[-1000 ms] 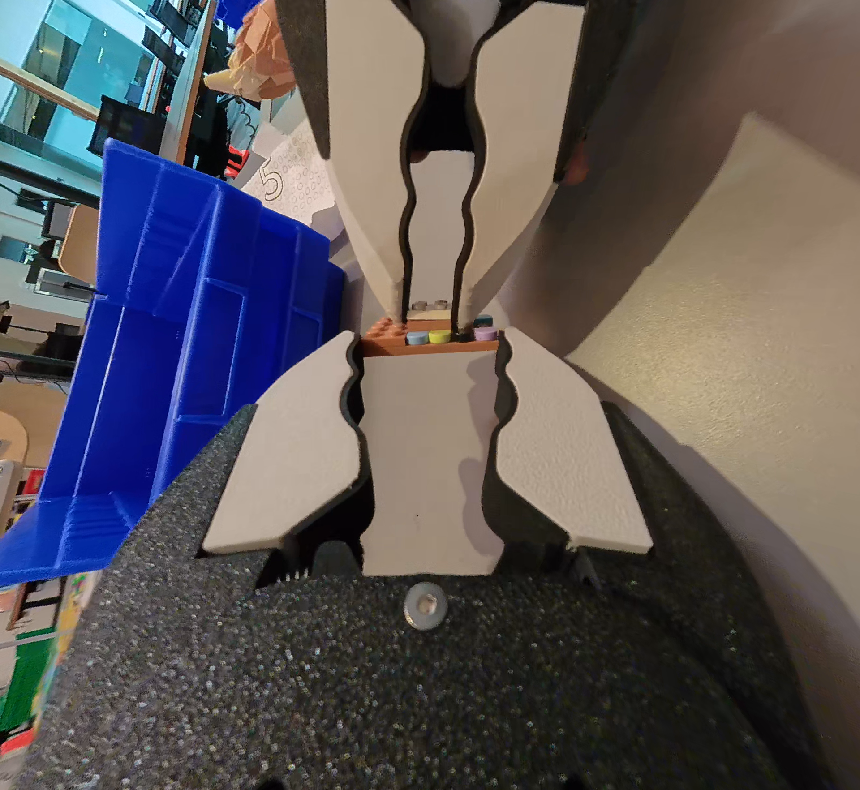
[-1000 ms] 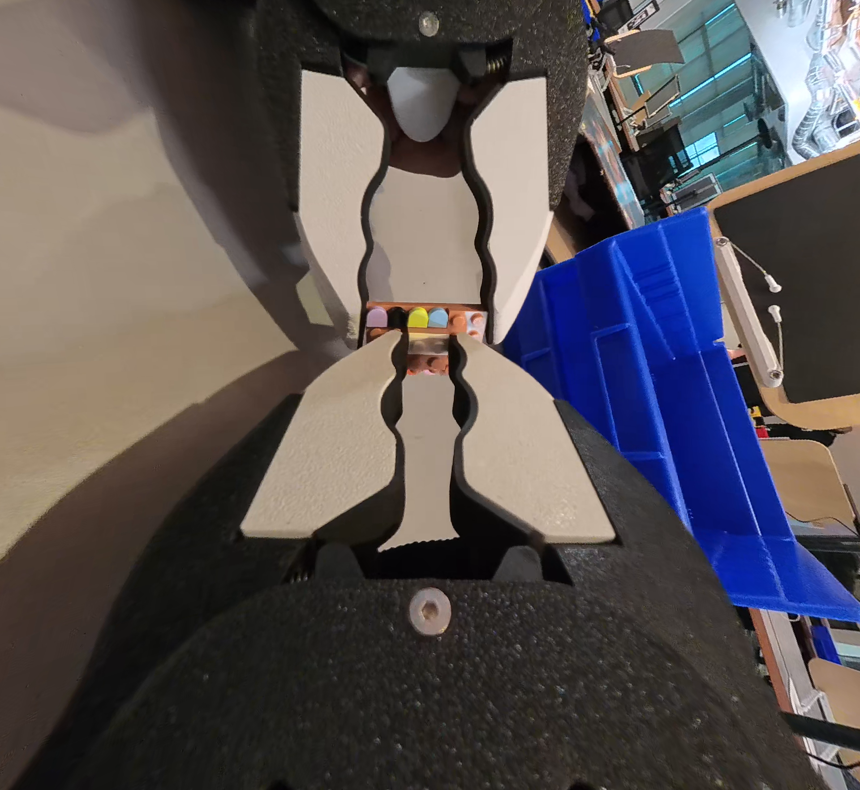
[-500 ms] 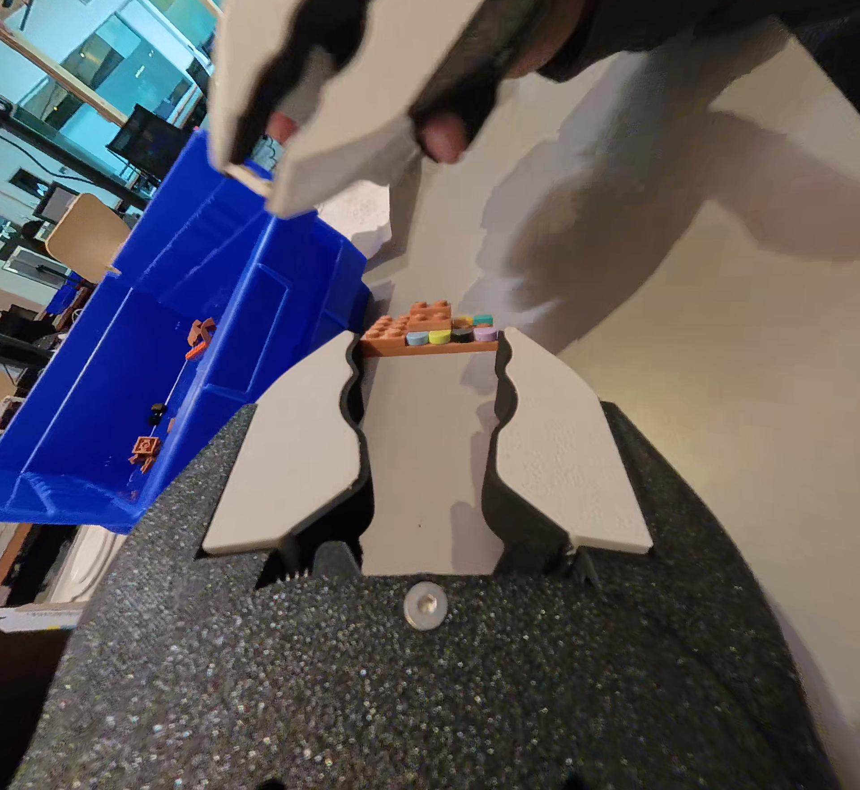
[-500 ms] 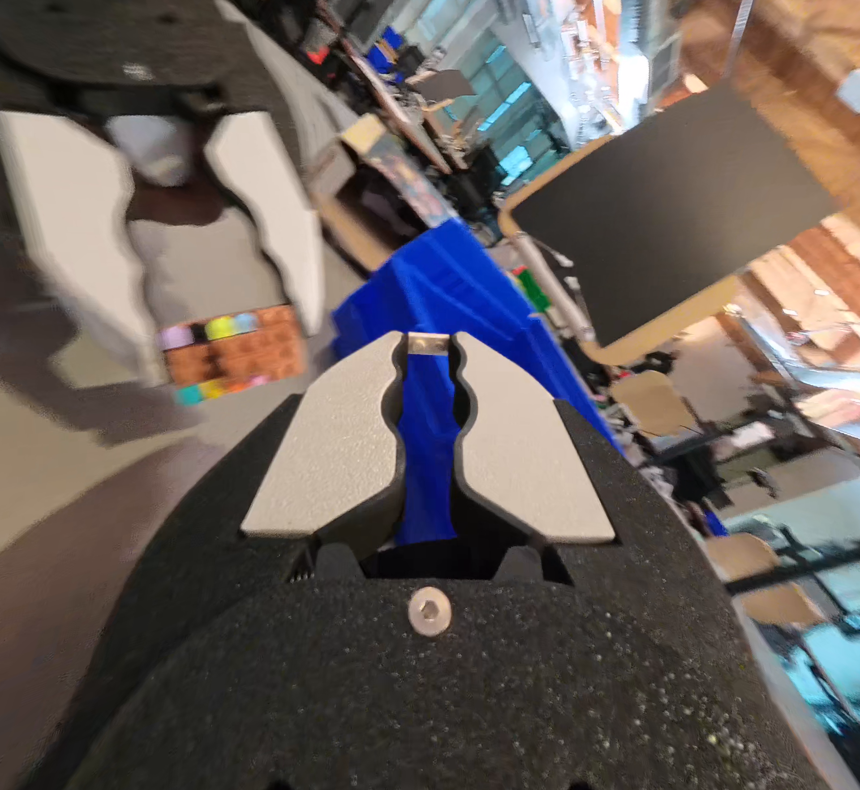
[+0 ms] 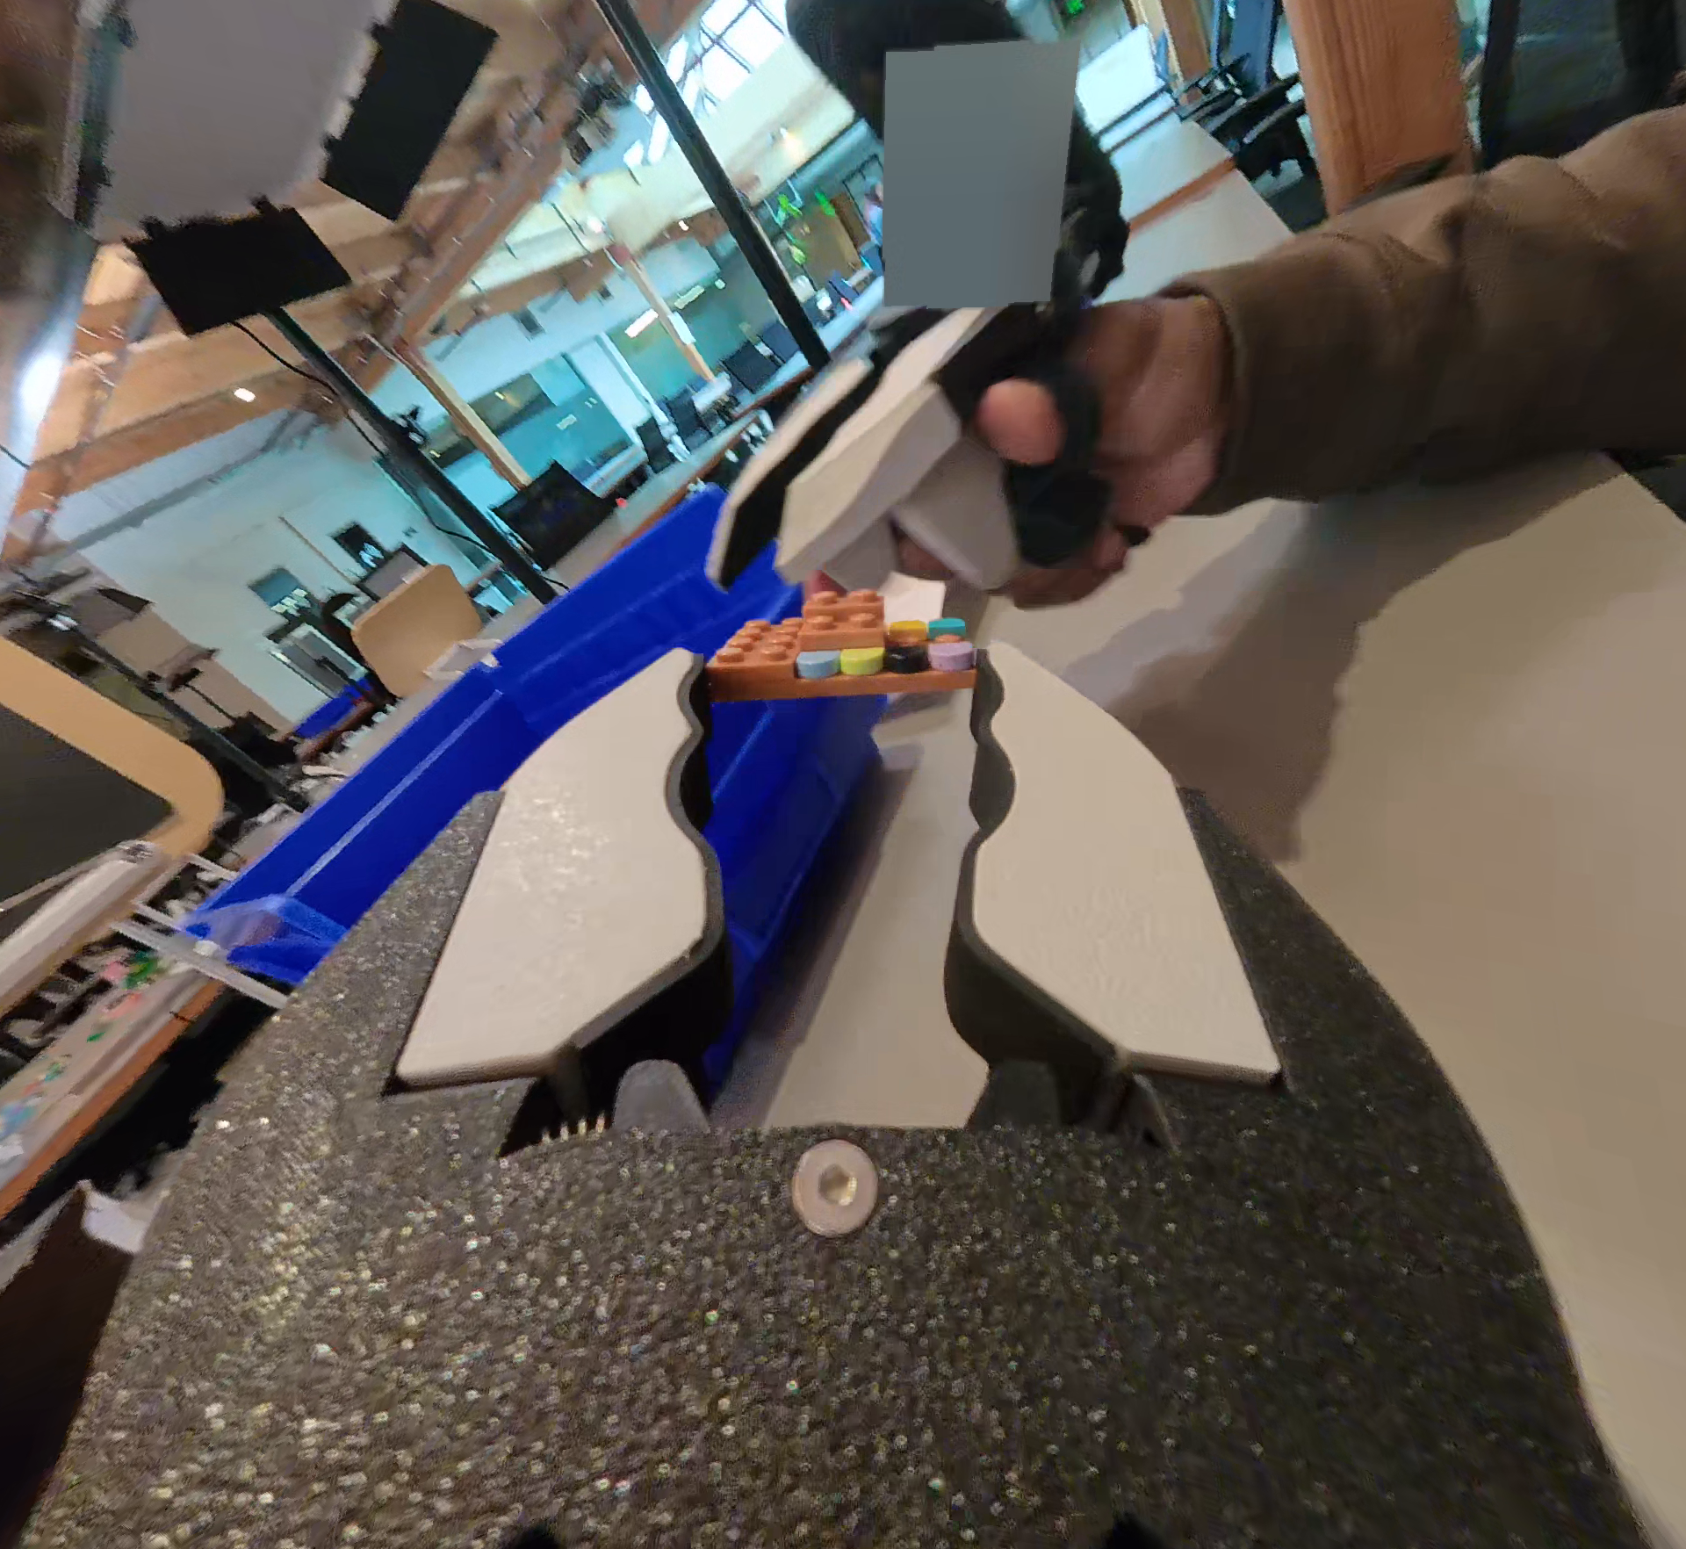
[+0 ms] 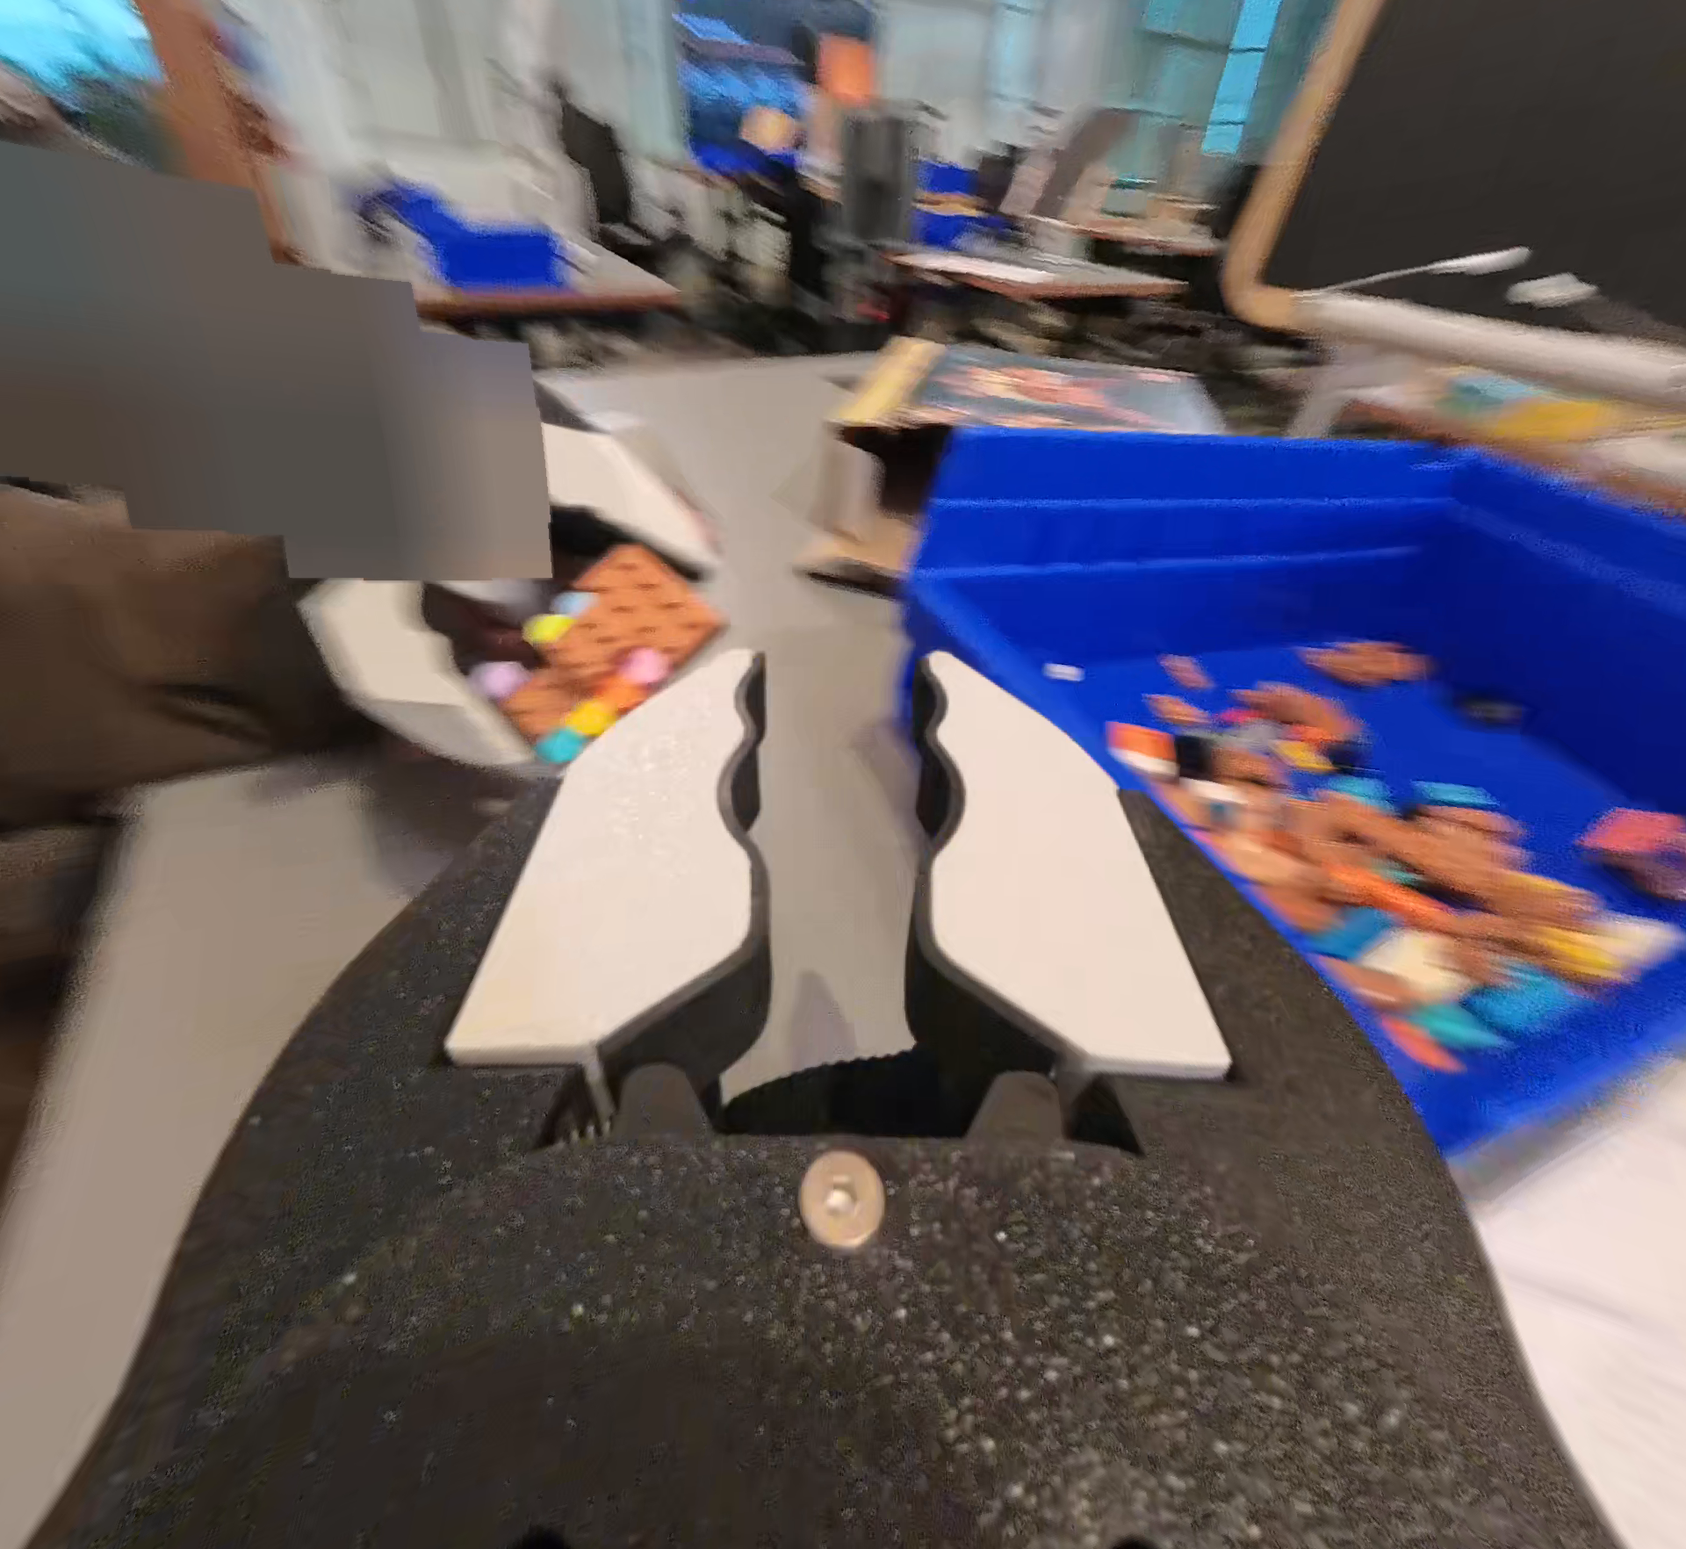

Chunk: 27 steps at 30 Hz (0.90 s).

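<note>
Left hand-held gripper [image 5: 841, 675] clamps the orange brick plate [image 5: 839, 677] by its two side edges, level, raised over the desk [image 5: 1368, 821] just beside the blue bin [image 5: 547, 739]. Small round coloured studs [image 5: 876, 659] sit on top.

Right hand-held gripper [image 6: 839, 675] is part open and empty, near the bin's loose bricks [image 6: 1350, 848].

Judgement: keep the plate level and the clamp firm.

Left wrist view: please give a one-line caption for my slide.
Left gripper clamps a brown brick plate with coloured studs, above a blue bin.
</note>
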### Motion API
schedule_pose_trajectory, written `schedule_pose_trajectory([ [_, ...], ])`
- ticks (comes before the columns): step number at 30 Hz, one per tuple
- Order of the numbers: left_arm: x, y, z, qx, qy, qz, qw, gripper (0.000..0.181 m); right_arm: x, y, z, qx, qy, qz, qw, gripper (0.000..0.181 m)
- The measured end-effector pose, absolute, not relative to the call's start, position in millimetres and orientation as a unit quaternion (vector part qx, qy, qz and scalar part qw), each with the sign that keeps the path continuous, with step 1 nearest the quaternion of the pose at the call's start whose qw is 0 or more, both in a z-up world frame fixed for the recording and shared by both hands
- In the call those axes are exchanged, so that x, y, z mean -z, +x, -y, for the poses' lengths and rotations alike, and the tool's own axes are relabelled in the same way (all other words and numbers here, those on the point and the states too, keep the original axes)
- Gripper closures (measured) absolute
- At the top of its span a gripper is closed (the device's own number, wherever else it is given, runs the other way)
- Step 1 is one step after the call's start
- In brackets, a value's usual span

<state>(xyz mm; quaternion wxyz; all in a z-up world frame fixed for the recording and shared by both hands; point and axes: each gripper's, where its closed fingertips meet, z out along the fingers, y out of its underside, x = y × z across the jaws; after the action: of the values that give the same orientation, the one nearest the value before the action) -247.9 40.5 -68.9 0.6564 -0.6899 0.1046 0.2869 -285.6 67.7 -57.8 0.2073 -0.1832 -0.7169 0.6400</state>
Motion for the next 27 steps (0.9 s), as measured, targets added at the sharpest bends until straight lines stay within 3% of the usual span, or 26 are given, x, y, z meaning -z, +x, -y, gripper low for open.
schedule_pose_trajectory([
  [3, 58.4, -244.8, -38.0, -0.322, -0.659, -0.115, 0.67, 0.126, 51.7, -253.6, -53.9, -0.709, -0.157, 0.686, 0.039, 0.15],
  [9, 53.9, -238.0, -38.9, -0.37, -0.634, -0.145, 0.664, 0.126, 59.5, -228.8, -39.6, -0.712, -0.12, 0.688, -0.077, 0.149],
  [20, 58.4, -237.5, -41.6, -0.358, -0.641, -0.145, 0.663, 0.129, 67.6, -226.0, -33.8, -0.702, -0.091, 0.706, -0.034, 0.175],
  [27, 53.3, -237.2, -39.3, -0.278, -0.645, -0.107, 0.704, 0.129, 64.5, -232.6, -38.2, -0.699, -0.082, 0.709, 0.03, 0.175],
])
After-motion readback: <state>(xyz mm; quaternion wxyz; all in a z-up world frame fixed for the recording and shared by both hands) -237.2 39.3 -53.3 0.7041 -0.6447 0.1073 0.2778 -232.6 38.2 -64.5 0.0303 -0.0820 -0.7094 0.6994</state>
